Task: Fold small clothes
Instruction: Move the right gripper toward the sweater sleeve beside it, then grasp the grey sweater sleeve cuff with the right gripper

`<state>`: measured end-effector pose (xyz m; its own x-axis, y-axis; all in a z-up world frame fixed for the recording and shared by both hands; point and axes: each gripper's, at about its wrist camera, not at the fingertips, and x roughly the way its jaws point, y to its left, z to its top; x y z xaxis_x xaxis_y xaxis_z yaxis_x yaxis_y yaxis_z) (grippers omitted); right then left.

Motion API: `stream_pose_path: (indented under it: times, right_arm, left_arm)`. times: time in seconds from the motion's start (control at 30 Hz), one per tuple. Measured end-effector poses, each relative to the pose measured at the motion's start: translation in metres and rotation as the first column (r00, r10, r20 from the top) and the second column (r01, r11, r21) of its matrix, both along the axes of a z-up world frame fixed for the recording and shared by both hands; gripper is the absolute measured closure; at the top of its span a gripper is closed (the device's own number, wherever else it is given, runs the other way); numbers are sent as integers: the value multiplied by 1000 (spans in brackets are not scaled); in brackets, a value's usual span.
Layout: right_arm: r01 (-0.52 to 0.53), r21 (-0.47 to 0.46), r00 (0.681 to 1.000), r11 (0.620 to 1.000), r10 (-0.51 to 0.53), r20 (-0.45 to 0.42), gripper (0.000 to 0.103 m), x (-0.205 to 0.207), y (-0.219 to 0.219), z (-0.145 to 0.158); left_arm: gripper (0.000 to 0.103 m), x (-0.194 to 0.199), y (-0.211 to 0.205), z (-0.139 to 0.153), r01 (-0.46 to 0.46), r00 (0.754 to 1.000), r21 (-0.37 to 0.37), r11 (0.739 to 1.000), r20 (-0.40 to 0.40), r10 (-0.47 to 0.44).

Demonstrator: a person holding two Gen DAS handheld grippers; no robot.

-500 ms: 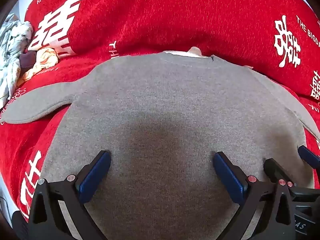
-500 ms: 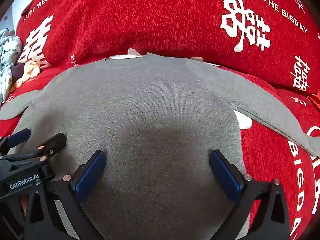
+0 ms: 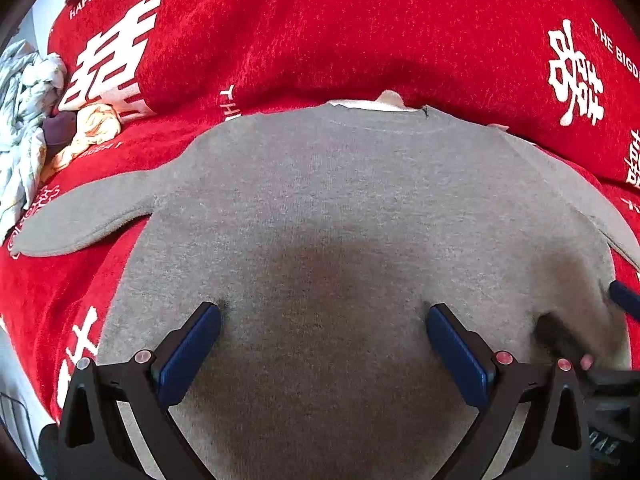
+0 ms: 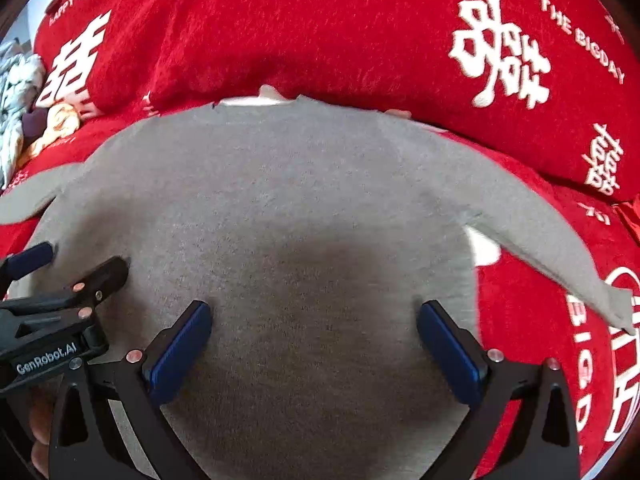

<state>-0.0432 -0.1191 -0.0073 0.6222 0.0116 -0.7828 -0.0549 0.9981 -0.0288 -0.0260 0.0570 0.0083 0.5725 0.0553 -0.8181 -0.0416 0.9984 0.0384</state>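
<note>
A small grey sweater (image 3: 340, 200) lies flat on the red blanket (image 3: 320, 28), neck away from me, both sleeves spread out to the sides. My left gripper (image 3: 322, 332) is open over the lower left part of its body, jaws wide apart and empty. My right gripper (image 4: 314, 332) is open over the lower right part of the sweater (image 4: 280, 184), also empty. The right gripper shows at the right edge of the left wrist view (image 3: 580, 328). The left gripper shows at the left edge of the right wrist view (image 4: 68, 276).
A pile of crumpled light clothes (image 3: 28, 120) with an orange piece (image 3: 92, 128) lies at the far left on the blanket. A red cushion with white characters (image 4: 500, 52) rises behind the sweater's neck. The blanket's front left edge (image 3: 16, 392) is near.
Both grippers have moved slightly forward and lower over the sweater's body. Both stay open. The sweater has not moved.
</note>
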Motion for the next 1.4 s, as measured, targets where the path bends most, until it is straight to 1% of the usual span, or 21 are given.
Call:
stream_pose_path:
  times: [0.1,0.2,0.27,0.37,0.43,0.47,0.5,0.63,0.77,0.87,0.97,1.0,1.13,1.17,1.27,1.4]
  right_arm:
    - [42,8,998,999,-42,49,0,-11,-7,7]
    - [53,-37,997,998,-50,67,0,-12,-11,14]
    - [61,-45,995,997,-57,77,0,-13,-13,17]
    - [73,-18,994,997,-71,88,0,-12,-21,19]
    - [75,10,986,997,-76,150,0,-17,-28,20]
    - [77,15,984,997,-78,159,0,-19,-31,22]
    - [84,1,988,996,-84,131,0,-17,-30,23]
    - [99,-16,986,995,-96,137,0,-21,-40,30]
    - [120,-4,984,993,-119,132,0,-22,-54,33]
    - [147,11,980,989,-147,133,0,-25,-69,35]
    - [177,18,975,984,-177,134,0,-26,-84,36]
    - [185,22,974,982,-186,131,0,-27,-89,36]
    - [218,42,966,975,-222,130,0,-30,-109,38]
    - [224,50,965,973,-228,127,0,-30,-114,38]
    - [238,49,961,970,-242,131,0,-32,-126,36]
    - [276,78,951,958,-284,125,0,-38,-147,30]
  left_arm:
    - [0,1,-3,2,9,1000,1,1000,-24,-9]
    - [0,2,-5,6,0,1000,0,1000,-23,0]
    - [0,3,-10,10,9,1000,-2,1000,-23,-9]
    - [0,6,-20,14,26,999,0,1000,-33,-26]
    - [0,7,-28,17,42,998,4,999,-36,-42]
    - [0,8,-33,18,52,998,11,999,-36,-52]
    - [0,8,-38,20,61,998,18,998,-36,-61]
    - [0,7,-56,27,100,995,41,994,-23,-99]
    - [0,9,-73,33,127,992,32,991,-28,-126]
    - [0,10,-84,38,141,990,25,990,-7,-141]
    - [0,7,-100,42,166,985,48,985,35,-167]
    - [0,7,-103,43,172,984,53,984,37,-174]
    - [0,9,-118,43,208,977,32,978,31,-209]
    - [0,10,-121,42,210,977,38,977,25,-211]
    - [0,16,-136,36,239,971,53,970,-27,-238]
    - [0,23,-150,33,237,971,50,970,-50,-235]
